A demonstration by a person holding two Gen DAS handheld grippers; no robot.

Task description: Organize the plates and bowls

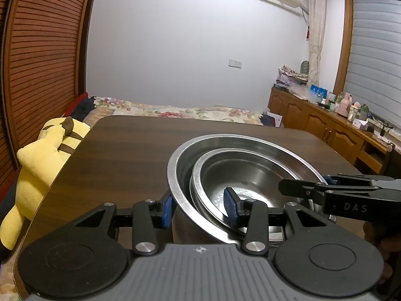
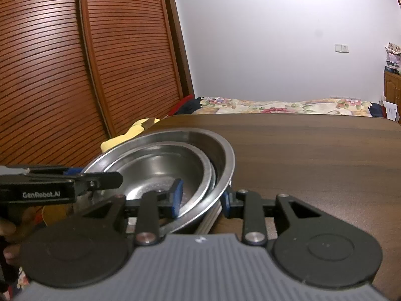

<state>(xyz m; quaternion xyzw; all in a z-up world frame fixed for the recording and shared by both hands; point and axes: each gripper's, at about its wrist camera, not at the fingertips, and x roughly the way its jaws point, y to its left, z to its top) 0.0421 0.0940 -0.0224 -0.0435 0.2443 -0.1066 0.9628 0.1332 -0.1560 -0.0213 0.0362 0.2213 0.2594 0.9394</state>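
Two steel bowls are nested on the dark wooden table (image 1: 112, 163): a small bowl (image 1: 250, 173) lies inside a large bowl (image 1: 250, 145), pushed towards its near rim. My left gripper (image 1: 198, 208) straddles both rims, one blue pad outside the large bowl and one inside the small bowl, pressing on them. My right gripper (image 2: 201, 199) straddles the opposite side of the large bowl (image 2: 220, 155) and small bowl (image 2: 155, 165) the same way. I cannot tell whether its pads press. Thin layered edges (image 2: 211, 217), seemingly stacked plates, show under the bowls.
A yellow plush toy (image 1: 47, 150) leans at the table's left edge. A bed with a floral cover (image 1: 175, 110) lies beyond the far edge. A cluttered wooden cabinet (image 1: 313, 120) runs along the right wall, and slatted wardrobe doors (image 2: 75, 75) stand on the left.
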